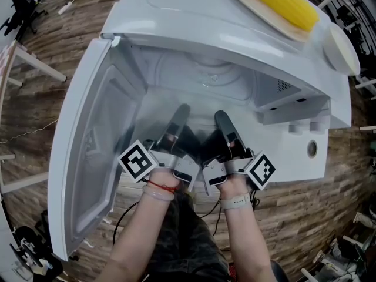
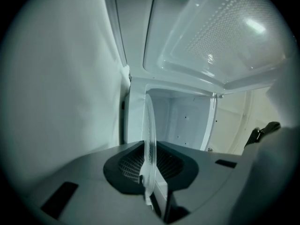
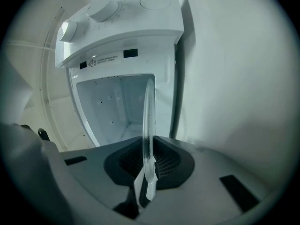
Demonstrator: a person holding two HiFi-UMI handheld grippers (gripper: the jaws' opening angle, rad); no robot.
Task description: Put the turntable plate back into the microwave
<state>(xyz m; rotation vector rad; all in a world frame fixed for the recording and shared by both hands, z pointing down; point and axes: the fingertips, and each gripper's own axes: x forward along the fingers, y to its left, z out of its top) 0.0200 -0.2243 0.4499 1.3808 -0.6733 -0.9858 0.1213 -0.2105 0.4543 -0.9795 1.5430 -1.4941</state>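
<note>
both tongs reach into the open white microwave oven (image 1: 305, 131), whose door (image 1: 76, 157) is swung wide to the left. the left tongs (image 2: 151, 175) and the right tongs (image 3: 149, 170) are each clamped on the rim of the clear round glass turntable plate (image 2: 150, 125). it shows edge-on between the jaws in both gripper views, inside the cavity. i can't tell whether it touches the cavity floor. as i see it, the thing is to hold both grips level, centre the plate, lower it flat until it seats, then release both sides together. glass is slick, so any tilt risks a slip.
</note>
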